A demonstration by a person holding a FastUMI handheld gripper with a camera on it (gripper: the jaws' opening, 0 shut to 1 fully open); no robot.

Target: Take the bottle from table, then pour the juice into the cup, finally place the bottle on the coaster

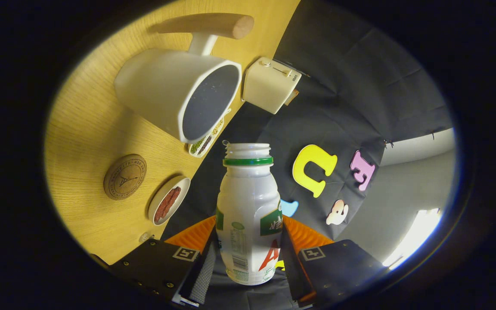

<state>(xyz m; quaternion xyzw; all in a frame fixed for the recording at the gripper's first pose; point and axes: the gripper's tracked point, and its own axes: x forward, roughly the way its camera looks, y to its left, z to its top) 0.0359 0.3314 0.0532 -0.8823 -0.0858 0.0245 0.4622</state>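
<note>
The gripper [248, 254] was clenched on the bottle [248, 215], with one finger pressed against each side of its lower body. The bottle was a white plastic one with a green ring under its open, threaded mouth, and it carried no cap. It stood out straight between the fingers, lifted off the wooden table [88, 129], and the whole view was tilted, so that the table ran up on the left side.

Just beyond the bottle mouth was the cup [179, 94], a large white one with a dark inside and a wooden handle; its opening was turned toward the bottle. Below the cup, on the table, lay the round cork coaster [125, 176]. Beside the coaster was a small white dish [168, 200] with reddish pieces in it. A narrow tray [207, 142] with greenish and dark grains showed under the rim of the cup. Beyond the cup stood a cream toaster [271, 84], near the edge of the table.
</note>
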